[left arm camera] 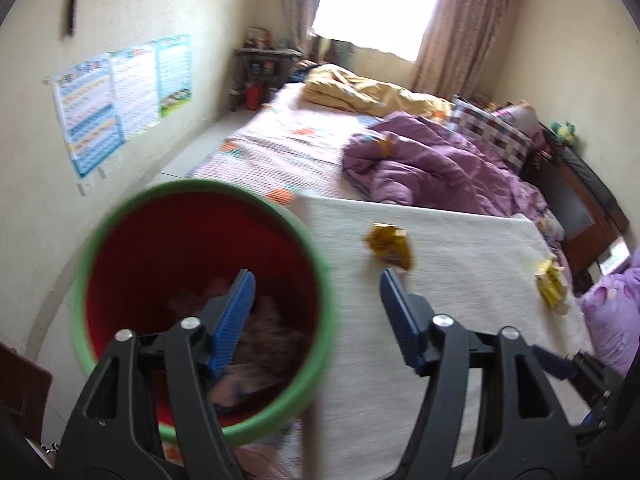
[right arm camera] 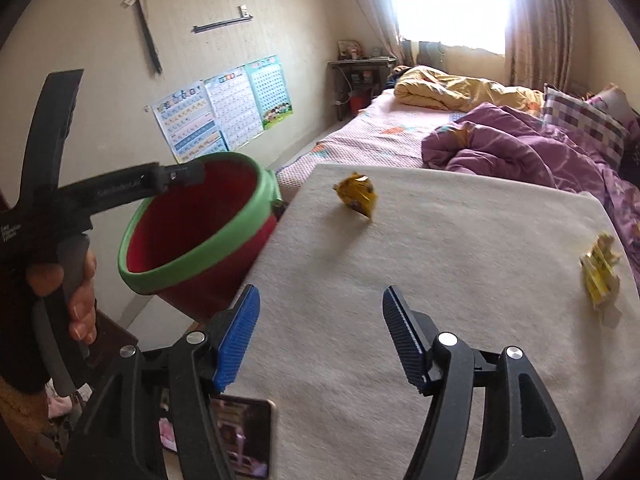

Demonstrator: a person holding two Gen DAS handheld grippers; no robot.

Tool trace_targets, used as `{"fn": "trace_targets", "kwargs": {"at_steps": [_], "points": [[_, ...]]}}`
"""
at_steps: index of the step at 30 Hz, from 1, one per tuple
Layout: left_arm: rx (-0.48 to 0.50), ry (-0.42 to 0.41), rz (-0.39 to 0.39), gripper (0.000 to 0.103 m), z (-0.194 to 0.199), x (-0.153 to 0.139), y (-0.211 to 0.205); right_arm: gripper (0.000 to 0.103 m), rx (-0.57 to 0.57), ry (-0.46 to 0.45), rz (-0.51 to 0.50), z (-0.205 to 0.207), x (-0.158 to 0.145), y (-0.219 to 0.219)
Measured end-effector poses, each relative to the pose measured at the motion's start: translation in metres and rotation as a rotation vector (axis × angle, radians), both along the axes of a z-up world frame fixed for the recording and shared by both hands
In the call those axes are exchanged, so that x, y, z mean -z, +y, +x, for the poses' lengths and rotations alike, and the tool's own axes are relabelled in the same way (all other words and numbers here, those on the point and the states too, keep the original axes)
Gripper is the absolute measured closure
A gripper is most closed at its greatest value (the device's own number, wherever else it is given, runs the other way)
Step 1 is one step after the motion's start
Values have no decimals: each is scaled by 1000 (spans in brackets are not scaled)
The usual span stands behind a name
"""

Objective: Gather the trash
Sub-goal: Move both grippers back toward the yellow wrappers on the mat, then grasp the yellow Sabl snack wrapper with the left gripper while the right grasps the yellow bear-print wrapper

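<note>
Only the left wrist view looks down into the round red bin with a green rim (left arm camera: 200, 280): blurry brown and pink scraps lie at its bottom. Only the right wrist view shows a hand (right arm camera: 76, 292) and a phone (right arm camera: 244, 436) on the white felt table (right arm camera: 440, 280). The bin stands upright beside the table's edge. The crumpled dark yellow wrapper (right arm camera: 356, 196) and the pale yellow wrapper (right arm camera: 600, 276) lie well apart. The left gripper (left arm camera: 316, 292) and right gripper (right arm camera: 320, 312) are spread wide, holding nothing.

No legible text on anything.
</note>
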State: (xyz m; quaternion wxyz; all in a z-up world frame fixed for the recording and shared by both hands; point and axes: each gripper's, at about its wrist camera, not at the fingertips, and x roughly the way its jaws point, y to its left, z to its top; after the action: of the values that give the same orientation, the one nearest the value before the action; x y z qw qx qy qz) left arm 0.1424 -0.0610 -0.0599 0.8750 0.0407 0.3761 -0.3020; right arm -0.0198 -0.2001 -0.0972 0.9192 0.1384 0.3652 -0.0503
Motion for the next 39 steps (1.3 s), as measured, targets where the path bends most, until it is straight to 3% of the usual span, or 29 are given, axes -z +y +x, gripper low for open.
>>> {"fn": "trace_targets", "kwargs": {"at_steps": [4, 10, 14, 17, 21, 27, 32, 39], "points": [[42, 48, 41, 37, 10, 23, -66, 41, 57, -3, 22, -36, 3, -39], [-21, 76, 182, 39, 41, 67, -134, 41, 137, -1, 34, -87, 5, -97], [-91, 120, 246, 61, 58, 89, -148, 41, 187, 5, 48, -115, 9, -139], [-128, 139, 246, 69, 58, 95, -148, 41, 206, -2, 59, -123, 9, -165], [-116, 108, 198, 72, 27, 74, -141, 40, 211, -23, 59, -120, 8, -193], [-9, 133, 88, 71, -69, 44, -118, 37, 291, -13, 118, -93, 16, -243], [47, 162, 106, 71, -140, 52, -114, 36, 321, 19, 158, -75, 29, -271], [116, 238, 160, 70, -169, 82, -124, 35, 305, 87, 180, -57, 51, -276]]}}
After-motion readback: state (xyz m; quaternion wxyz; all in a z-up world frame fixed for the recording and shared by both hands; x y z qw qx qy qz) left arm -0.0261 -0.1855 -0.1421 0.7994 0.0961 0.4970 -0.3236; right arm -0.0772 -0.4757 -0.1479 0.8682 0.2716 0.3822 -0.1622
